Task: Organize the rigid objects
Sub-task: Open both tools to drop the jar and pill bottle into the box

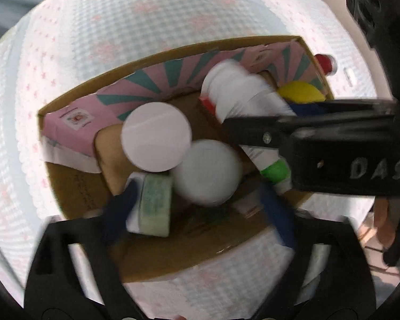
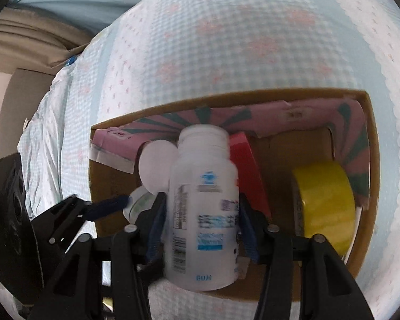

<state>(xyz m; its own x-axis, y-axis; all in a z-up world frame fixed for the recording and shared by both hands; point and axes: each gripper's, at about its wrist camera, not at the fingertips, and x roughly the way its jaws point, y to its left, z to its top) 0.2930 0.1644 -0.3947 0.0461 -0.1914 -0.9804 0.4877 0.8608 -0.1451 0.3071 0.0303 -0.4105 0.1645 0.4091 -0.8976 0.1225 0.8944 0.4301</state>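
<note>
Black claw frames fill the lower edge of both wrist views.

Item: left claw [image 1: 197,205]. Jaws spread wide over the cardboard box [image 1: 173,250], gripping nothing. A white jar [image 1: 208,172] stands between its blue fingers [image 1: 122,208] without touching them; a green-labelled tub [image 1: 156,204] lies against the left finger.

Item: right claw [image 2: 201,229]. Blue pads sit on either side of a white pill bottle [image 2: 204,213], which hangs lid-up over the near wall of the box. Whether the pads press on it or stand just clear, blur hides; I cannot tell if it is gripped or let go.

Item: box contents.
- pink-and-teal carton [image 1: 98,106] lying along the far wall
- round white lid [image 1: 156,136] of a second jar
- red packet [image 2: 246,170] just behind the pill bottle
- yellow roll of tape [image 2: 325,194] at the right end
- green-capped bottle [image 1: 274,172] under the right claw's arm

Item: left outside. A red-capped bottle [image 1: 326,64] lies on the bedspread [image 1: 93,40] just beyond the far right corner.

Status, judged: most pieces are already boxed. The pill bottle is at the point of being set down. The red-capped bottle remains to be collected, and the jumbled contents could be straightened.
</note>
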